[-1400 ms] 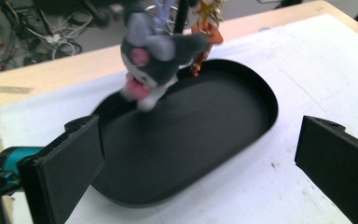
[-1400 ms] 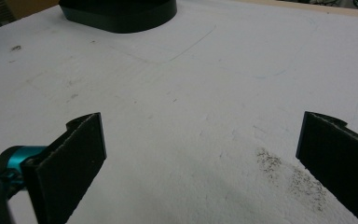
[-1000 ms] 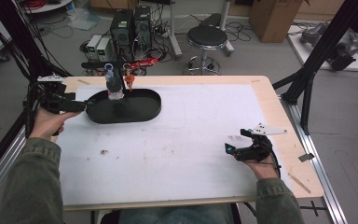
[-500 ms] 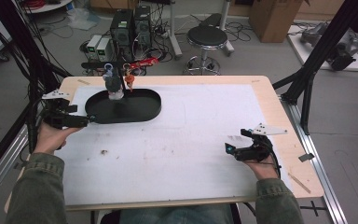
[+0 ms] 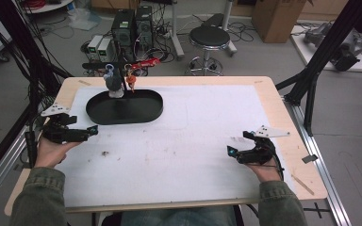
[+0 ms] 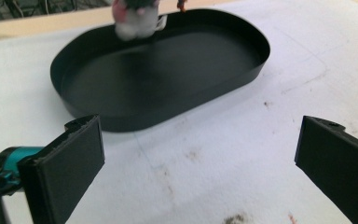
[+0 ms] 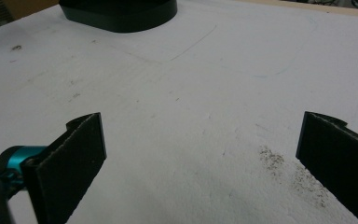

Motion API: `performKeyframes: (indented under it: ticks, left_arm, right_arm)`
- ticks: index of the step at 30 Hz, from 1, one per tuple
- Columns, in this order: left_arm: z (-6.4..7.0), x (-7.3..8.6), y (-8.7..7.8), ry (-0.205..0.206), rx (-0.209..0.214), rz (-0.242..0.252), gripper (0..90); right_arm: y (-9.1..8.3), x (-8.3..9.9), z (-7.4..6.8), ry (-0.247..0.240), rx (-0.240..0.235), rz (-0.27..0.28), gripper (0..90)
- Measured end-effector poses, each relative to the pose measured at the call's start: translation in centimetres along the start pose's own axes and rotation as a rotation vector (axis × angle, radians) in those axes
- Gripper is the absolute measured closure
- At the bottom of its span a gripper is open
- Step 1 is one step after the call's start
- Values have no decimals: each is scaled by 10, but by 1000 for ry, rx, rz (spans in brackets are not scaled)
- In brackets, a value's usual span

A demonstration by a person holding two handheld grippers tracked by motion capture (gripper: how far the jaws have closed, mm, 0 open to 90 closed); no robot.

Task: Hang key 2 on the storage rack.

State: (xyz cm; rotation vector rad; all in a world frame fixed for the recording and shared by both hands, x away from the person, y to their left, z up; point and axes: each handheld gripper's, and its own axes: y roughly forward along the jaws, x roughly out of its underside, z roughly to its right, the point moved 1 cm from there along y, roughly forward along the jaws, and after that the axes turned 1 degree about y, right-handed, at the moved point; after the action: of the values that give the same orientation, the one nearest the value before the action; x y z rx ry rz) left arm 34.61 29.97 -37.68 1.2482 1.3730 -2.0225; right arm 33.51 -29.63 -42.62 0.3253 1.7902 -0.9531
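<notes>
L tool [image 5: 90, 130] spread, empty, near counter's [image 5: 273, 101] left edge just short of black tray [image 5: 125, 115]; R tool [image 5: 232, 151] spread, idle. Approach tray rim low & square, avoid hanging toys [image 5: 114, 82].

My left gripper [image 6: 200, 172] has its jaws spread wide over the white table [image 6: 242, 154], the black oval tray [image 6: 168, 74] at twelve o'clock, apart from them.

Both sleeves [image 5: 40, 197] are showing olive green. The left gripper [image 5: 90, 131] and right gripper [image 5: 232, 151] are looking black — teal accents, flat rectangular jaws, grey three-cornered plates on top.
</notes>
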Motion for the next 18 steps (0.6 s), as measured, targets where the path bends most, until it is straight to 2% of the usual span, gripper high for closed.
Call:
performKeyframes:
  ticks: [6,9,12,18]
  left_arm:
    - [3,14,-3,1,-10,1,18]
    - [3,21,-5,-18,-3,2,18]
    - [3,25,-6,-16,-10,6,17]
    - [2,44,-15,-29,-26,30,18]
  right_arm:
    - [0,0,1,-1,1,-2,5]
    - [0,0,1,-1,2,-1,6]
    - [0,0,1,-2,2,-5,6]
    - [0,1,2,-2,6,-2,6]
